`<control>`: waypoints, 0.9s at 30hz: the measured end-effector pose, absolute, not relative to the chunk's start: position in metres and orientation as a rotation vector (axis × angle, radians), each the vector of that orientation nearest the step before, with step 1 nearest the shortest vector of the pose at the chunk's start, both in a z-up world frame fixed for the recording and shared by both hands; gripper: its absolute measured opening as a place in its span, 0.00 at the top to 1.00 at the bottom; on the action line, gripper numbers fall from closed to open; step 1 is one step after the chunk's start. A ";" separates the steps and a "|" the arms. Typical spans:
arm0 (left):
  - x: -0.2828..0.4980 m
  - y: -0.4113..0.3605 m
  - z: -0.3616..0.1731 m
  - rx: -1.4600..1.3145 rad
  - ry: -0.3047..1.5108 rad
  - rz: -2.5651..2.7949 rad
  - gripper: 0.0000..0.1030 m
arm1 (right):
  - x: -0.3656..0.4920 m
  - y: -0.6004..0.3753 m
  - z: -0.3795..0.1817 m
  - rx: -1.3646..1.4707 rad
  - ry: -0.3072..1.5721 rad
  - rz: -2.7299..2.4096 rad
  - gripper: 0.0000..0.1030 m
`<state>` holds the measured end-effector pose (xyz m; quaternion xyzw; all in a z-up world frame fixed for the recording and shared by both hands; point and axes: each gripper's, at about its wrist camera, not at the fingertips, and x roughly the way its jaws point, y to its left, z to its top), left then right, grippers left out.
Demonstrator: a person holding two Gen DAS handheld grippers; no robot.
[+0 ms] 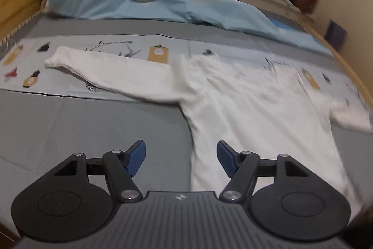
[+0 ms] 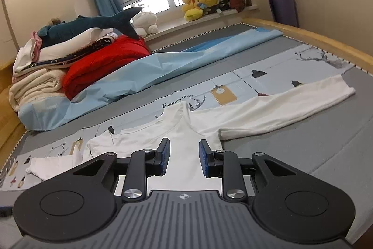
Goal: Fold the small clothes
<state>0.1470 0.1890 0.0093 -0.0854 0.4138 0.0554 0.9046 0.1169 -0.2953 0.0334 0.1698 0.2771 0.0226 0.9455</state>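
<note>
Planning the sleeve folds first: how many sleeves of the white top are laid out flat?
2. One sleeve stretches out to the right toward the bed's edge; the other sleeve lies out to the left, partly hidden behind the right gripper.

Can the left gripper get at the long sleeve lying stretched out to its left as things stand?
Probably yes. The left gripper is open and empty, and the sleeve lies flat on the bed cover with nothing on it or between them.

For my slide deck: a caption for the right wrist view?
Open right gripper hovers over a white long-sleeved top spread flat on the bed.
</note>
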 end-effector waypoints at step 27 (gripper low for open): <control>0.315 0.591 -0.122 -0.933 0.618 0.542 0.54 | 0.145 -0.277 0.029 0.160 0.640 0.155 0.73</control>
